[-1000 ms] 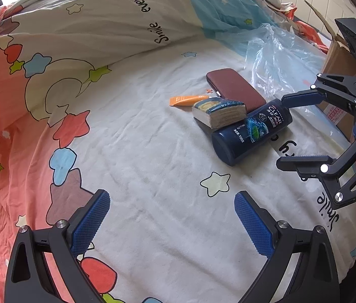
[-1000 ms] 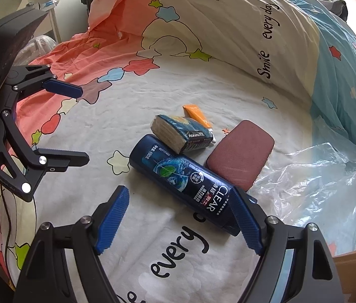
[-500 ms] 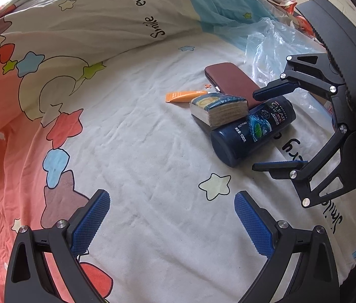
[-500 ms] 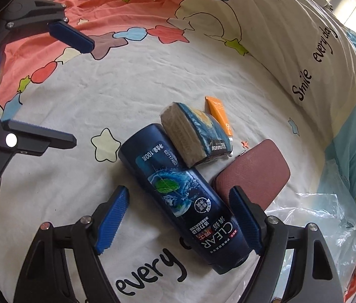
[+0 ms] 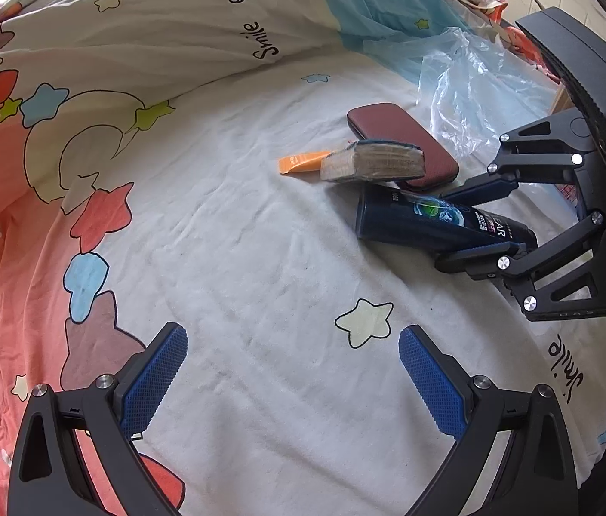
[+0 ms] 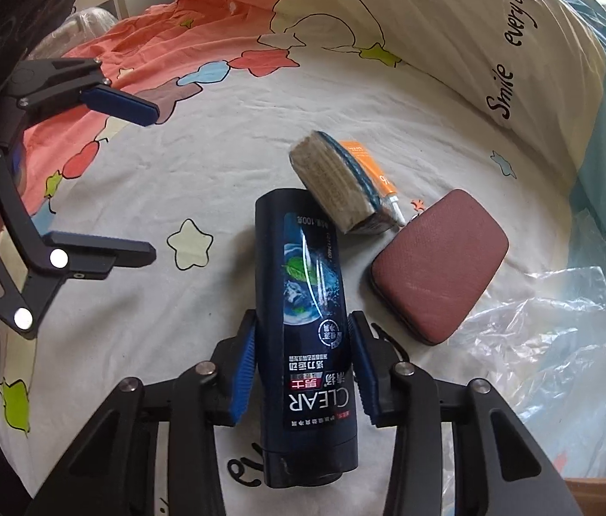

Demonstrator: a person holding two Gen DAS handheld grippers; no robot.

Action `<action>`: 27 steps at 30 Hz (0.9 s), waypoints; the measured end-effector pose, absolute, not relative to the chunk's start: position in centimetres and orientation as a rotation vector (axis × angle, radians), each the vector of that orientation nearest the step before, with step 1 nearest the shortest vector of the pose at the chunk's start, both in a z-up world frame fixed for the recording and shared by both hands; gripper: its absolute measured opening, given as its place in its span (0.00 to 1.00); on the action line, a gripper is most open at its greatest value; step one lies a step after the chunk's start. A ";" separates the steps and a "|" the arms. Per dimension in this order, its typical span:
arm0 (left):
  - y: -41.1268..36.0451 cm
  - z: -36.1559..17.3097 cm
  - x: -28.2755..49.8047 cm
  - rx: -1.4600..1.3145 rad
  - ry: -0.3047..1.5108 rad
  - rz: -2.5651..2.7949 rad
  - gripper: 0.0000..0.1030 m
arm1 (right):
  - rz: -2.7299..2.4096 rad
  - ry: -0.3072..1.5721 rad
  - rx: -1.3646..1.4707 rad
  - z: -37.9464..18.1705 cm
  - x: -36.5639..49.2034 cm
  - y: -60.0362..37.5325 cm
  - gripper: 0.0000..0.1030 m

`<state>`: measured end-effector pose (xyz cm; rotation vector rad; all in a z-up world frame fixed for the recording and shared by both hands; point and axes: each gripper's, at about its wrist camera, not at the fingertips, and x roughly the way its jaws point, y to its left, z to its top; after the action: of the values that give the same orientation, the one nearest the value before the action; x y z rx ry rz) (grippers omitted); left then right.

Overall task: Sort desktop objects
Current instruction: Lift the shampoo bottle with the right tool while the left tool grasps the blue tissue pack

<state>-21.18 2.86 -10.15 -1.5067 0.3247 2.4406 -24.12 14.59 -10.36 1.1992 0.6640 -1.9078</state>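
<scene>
A dark blue shampoo bottle [image 6: 303, 301] lies on the star-print bedsheet [image 6: 199, 172], cap end towards the right wrist camera. My right gripper [image 6: 303, 327] straddles its middle with the jaws closing, both blue pads against the bottle's sides. A tissue pack [image 6: 333, 185] leans on the bottle's far end, with an orange tube [image 6: 367, 163] behind it and a maroon case [image 6: 440, 262] to the right. In the left wrist view the bottle [image 5: 432, 219] sits between the right gripper's [image 5: 447, 230] fingers. My left gripper [image 5: 292, 339] hangs open over bare sheet, holding nothing.
A crumpled clear plastic bag [image 6: 561, 344] lies right of the case. A cardboard box edge [image 6: 595, 494] shows at the lower right. A bunched duvet [image 5: 173, 30] rises behind the objects. The left gripper [image 6: 151, 182] hovers at the left.
My right gripper moved in over the bottle and its jaws narrowed onto the bottle's sides. The bottle swung round, and the tissue pack tipped up against it. The left gripper barely moved.
</scene>
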 end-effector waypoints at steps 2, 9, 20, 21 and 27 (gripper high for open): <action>3.3 -10.2 -21.3 -1.504 0.332 2.427 0.98 | -1.911 0.619 1.213 -10.2 -23.7 15.1 0.36; 4.0 -10.7 -21.5 -1.502 0.363 2.418 0.98 | -1.981 0.592 1.210 -8.9 -20.7 16.9 0.36; 6.4 -10.8 -23.6 -1.432 0.419 2.398 0.98 | -2.069 0.469 1.187 -5.8 -18.5 20.8 0.36; 6.7 -10.8 -23.9 -1.418 0.422 2.394 0.98 | -2.070 0.450 1.167 -5.3 -18.3 21.1 0.36; 8.8 -10.9 -25.3 -1.330 0.425 2.316 0.98 | -2.088 0.369 1.085 -3.4 -18.1 22.2 0.36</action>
<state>-25.29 8.77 -10.88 -1.3296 0.4254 2.3156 -18.10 22.18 -3.45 1.0845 0.3691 -2.0883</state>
